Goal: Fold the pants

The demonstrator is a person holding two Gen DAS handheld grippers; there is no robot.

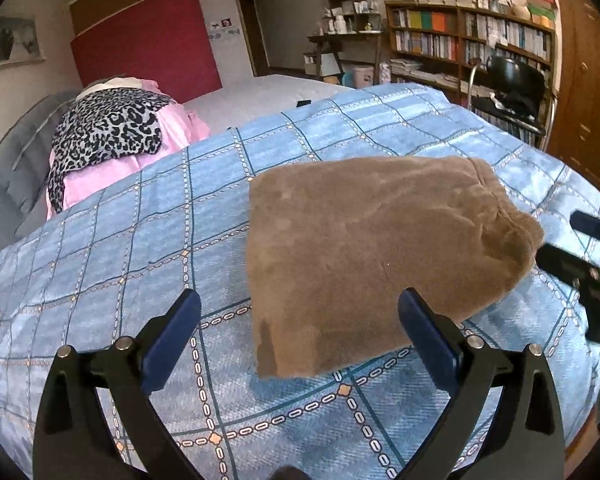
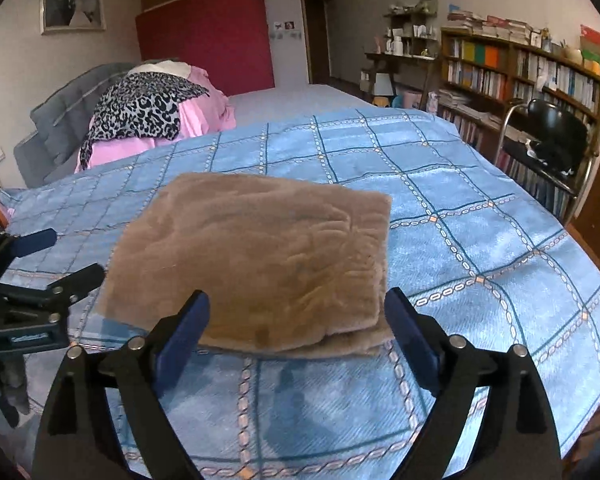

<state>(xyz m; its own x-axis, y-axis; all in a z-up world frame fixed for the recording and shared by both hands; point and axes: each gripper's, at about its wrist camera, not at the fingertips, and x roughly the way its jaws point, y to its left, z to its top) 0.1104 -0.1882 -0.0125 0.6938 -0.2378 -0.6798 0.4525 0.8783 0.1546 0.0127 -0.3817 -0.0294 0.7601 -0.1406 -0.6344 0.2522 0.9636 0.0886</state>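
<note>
The brown fleece pants [image 1: 380, 256] lie folded into a thick rectangle on the blue checked bedspread [image 1: 140, 240]. My left gripper [image 1: 300, 300] hovers open just short of the bundle's near left corner, and its blue pads touch no cloth. In the right wrist view the same folded pants [image 2: 260, 252] lie straight ahead. My right gripper [image 2: 298, 298] stands open at their near edge, its pads apart from the fabric. The right gripper's fingers [image 1: 580, 248] show beside the bundle's right end, and the left gripper's fingers [image 2: 40, 264] at its left.
A pile of leopard-print [image 1: 108, 132] and pink [image 2: 204, 112] clothes with a grey quilt [image 1: 16, 160] lies at the far left of the bed. A black chair [image 2: 552, 136] and bookshelves [image 1: 472, 40] stand along the right. The bedspread's edge drops off to the right.
</note>
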